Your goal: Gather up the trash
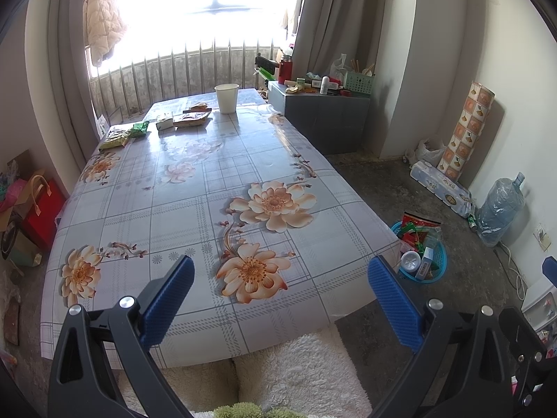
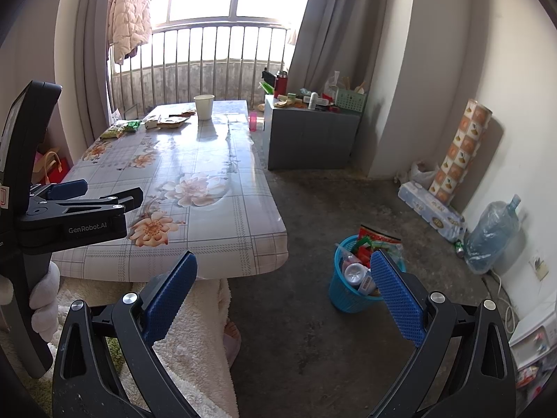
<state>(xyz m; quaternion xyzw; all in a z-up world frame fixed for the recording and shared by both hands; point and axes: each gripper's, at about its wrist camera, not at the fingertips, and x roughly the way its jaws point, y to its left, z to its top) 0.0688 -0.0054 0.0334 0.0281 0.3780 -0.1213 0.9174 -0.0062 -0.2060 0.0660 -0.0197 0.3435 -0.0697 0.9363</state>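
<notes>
Trash lies at the far end of the flowered table (image 1: 181,216): a white paper cup (image 1: 226,98), an orange wrapper (image 1: 192,118), a small white box (image 1: 164,122), a green packet (image 1: 139,129) and a yellow-green packet (image 1: 114,141). A blue trash basket (image 2: 351,289), full of wrappers and a bottle, stands on the floor right of the table; it also shows in the left wrist view (image 1: 423,261). My left gripper (image 1: 280,299) is open and empty above the table's near edge. My right gripper (image 2: 283,296) is open and empty over the floor, left of the basket.
A grey cabinet (image 2: 310,139) with clutter on top stands past the table's right side. A water jug (image 2: 492,237), tissue pack (image 2: 431,212) and patterned roll (image 2: 459,149) line the right wall. A pink cup (image 2: 253,121) sits at the table's far right edge. Bags (image 1: 38,209) lie at left.
</notes>
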